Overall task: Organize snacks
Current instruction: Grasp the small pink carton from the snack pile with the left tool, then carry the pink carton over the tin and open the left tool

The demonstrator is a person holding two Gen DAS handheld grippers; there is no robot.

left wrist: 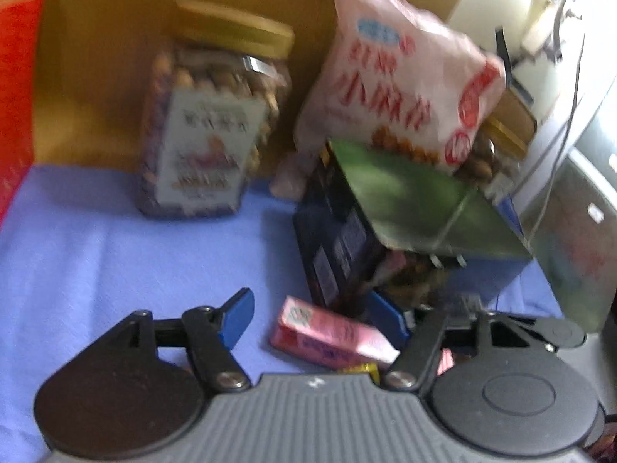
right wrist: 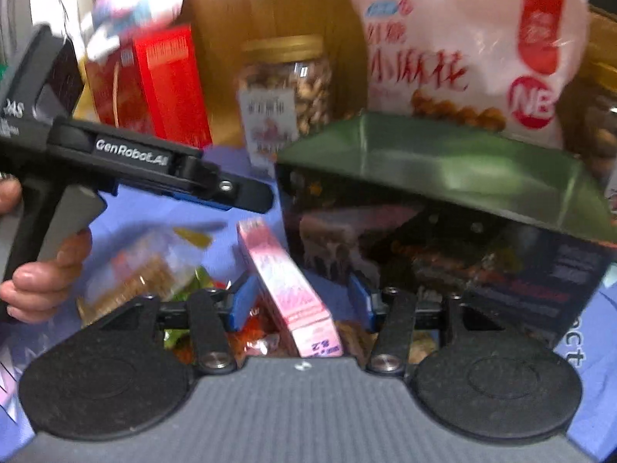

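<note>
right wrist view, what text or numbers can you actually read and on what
"GenRobot.AI": white letters on the other gripper's black arm.
"NB": red circle on the pink snack bag; its large red characters read "小麻花".
"8.2": end flap of the pink box, seen upside down.
"ct": blue cloth at the right edge, cut off.
Too blurred to read: nut jar label, dark box, red box.

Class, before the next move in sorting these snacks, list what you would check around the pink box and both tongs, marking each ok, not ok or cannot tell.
1. Is the pink box between the right tongs: ok.
2. Are the right tongs pressing on it: not ok, a gap shows on one side.
3. Are the left tongs open and empty: ok.
4. Is the pink box clear of the dark box: cannot tell, blurred.
5. Is the nut jar upright: ok.
</note>
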